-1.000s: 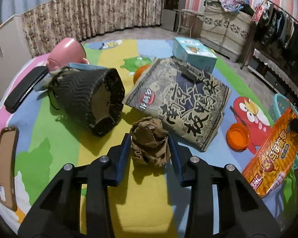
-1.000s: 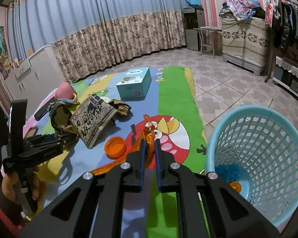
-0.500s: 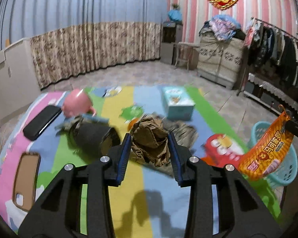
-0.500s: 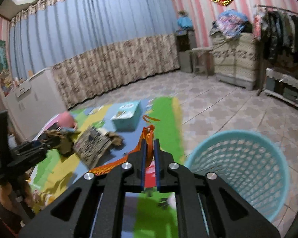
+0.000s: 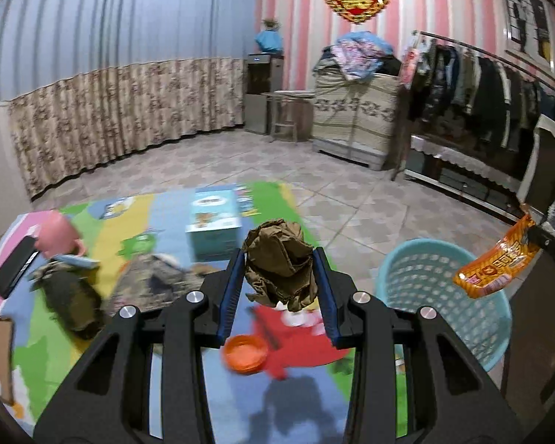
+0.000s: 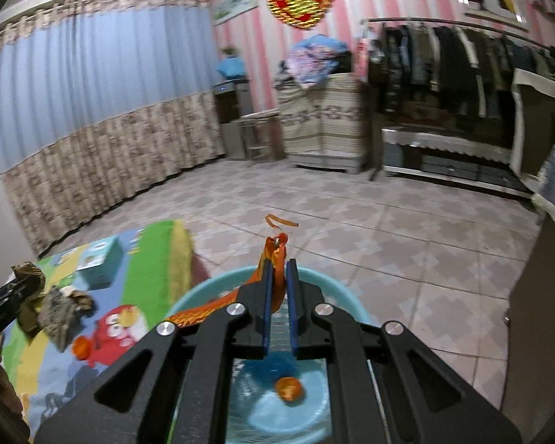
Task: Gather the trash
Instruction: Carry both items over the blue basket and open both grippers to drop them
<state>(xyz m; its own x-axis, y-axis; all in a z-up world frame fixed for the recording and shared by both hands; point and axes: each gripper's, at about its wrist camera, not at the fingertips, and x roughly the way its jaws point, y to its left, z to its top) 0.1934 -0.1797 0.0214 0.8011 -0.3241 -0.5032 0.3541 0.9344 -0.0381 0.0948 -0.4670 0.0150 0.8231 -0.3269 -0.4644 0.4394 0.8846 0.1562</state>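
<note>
My left gripper [image 5: 279, 277] is shut on a crumpled brown paper ball [image 5: 279, 262] and holds it high above the play mat [image 5: 159, 214]. My right gripper [image 6: 278, 277] is shut on an orange snack wrapper [image 6: 277, 259], held directly over the light blue mesh basket [image 6: 222, 292]. The wrapper also shows at the right of the left wrist view [image 5: 495, 262], above the basket [image 5: 444, 288]. An orange piece [image 6: 288, 388] lies in the basket's bottom. A dark snack bag [image 5: 155, 281] and an orange lid [image 5: 245, 353] lie on the mat.
On the mat lie a teal box [image 5: 214, 225], a pink cup [image 5: 57, 235], a dark pouch [image 5: 70, 299], a black remote [image 5: 14, 266] and a brown phone case [image 5: 0, 355]. Tiled floor [image 6: 388, 229], a clothes rack [image 5: 481, 85] and a draped cabinet [image 5: 355, 118] lie beyond.
Both grippers have risen and swung right toward the basket. The right gripper with the wrapper now hangs over the basket; the left carries the paper ball higher above the mat.
</note>
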